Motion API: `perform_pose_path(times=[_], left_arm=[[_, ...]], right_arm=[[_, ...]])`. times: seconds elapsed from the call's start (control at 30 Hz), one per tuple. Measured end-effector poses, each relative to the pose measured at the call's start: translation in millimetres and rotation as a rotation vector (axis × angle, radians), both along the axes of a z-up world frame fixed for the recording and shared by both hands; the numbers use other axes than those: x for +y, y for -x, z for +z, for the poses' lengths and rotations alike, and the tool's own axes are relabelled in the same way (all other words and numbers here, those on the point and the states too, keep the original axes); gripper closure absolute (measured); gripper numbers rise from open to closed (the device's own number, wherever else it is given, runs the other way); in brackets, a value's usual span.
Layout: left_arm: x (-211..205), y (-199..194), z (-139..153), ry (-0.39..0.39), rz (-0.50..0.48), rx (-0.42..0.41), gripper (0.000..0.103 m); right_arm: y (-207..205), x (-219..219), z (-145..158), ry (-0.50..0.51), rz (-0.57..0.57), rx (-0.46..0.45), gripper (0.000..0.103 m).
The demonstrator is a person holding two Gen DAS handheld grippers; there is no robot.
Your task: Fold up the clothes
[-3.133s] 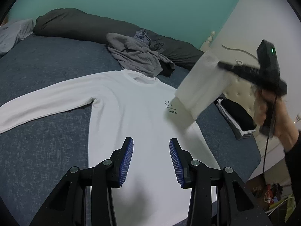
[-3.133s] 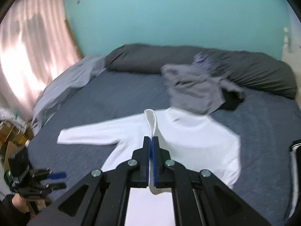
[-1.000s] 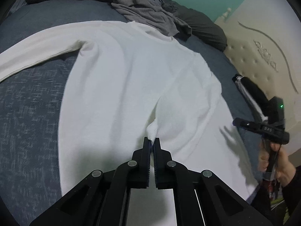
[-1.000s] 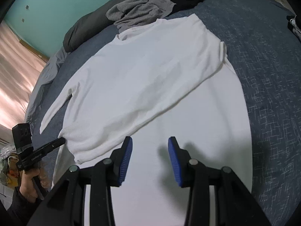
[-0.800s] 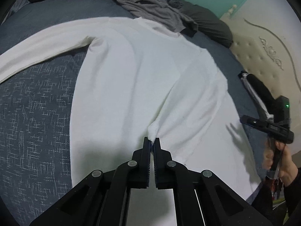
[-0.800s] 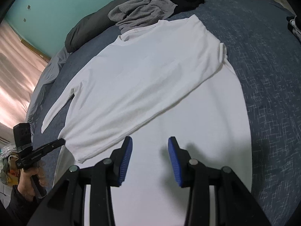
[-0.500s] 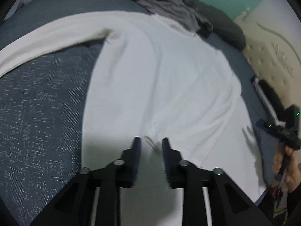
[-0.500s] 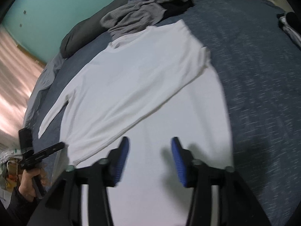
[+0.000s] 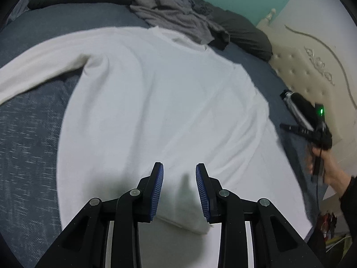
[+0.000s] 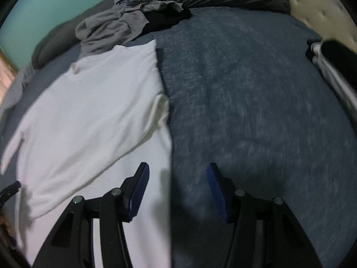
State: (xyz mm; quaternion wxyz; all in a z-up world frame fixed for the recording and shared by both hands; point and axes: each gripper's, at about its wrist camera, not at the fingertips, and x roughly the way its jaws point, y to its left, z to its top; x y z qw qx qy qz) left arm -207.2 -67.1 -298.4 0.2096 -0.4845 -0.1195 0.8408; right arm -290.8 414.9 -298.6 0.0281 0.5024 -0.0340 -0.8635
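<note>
Left gripper (image 9: 179,187): fingers released, a modest gap between them, nothing in it. They have just parted. They hang over the cuff end of the folded-in sleeve (image 9: 189,214), not touching it as far as I can see.

Right gripper (image 10: 176,189): fingers spread wider, also empty. It hangs over the right edge of the white long-sleeve shirt (image 10: 89,116), one finger above white cloth, the other above bare bed cover. In the left wrist view it shows at the far right, held by a hand (image 9: 321,163) in a dark sleeve.

Shirt lies flat on the blue-grey bed (image 10: 245,89), hem near, collar far. Right sleeve is folded diagonally across the body. Left sleeve (image 9: 40,67) is stretched out sideways on the cover.

Beyond the collar: crumpled grey garment (image 9: 169,15), touching or overlapping the neckline, with a darker bundle just behind it. Behind that a long dark grey pillow (image 9: 241,31) against the teal wall.

Far right edge of the bed: stack of folded black and white clothes (image 10: 330,58), well apart from the shirt, beside the cream tufted headboard (image 9: 299,71).
</note>
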Motion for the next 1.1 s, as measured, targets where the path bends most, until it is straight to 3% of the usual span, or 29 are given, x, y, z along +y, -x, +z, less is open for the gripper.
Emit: perform_pose_path(times=[0.27, 0.5, 0.7, 0.83, 1.1], left_arm=[[6.9, 11.4, -21.6, 0.018, -0.004, -0.031, 0.070], [9.0, 8.3, -24.3, 0.025, -0.015, -0.031, 0.065], [5.7, 5.2, -23.9, 0.026, -0.012, -0.032, 0.065], [7.6, 6.7, -25.2, 0.030, -0.014, -0.033, 0.065], [7.1, 7.3, -25.9, 0.036, -0.020, -0.035, 0.065]], right_arm=[[35.6, -8.2, -11.6, -0.128, 0.077, 0.043, 0.049], [50.5, -21.3, -18.1, -0.164, 0.136, 0.057, 0.057], [60.0, -32.2, -20.5, -0.194, 0.172, 0.054, 0.073], [60.2, -37.5, -17.2, -0.184, 0.195, 0.056, 0.097], [36.6, -15.2, -5.8, -0.093, 0.148, 0.086, 0.099]])
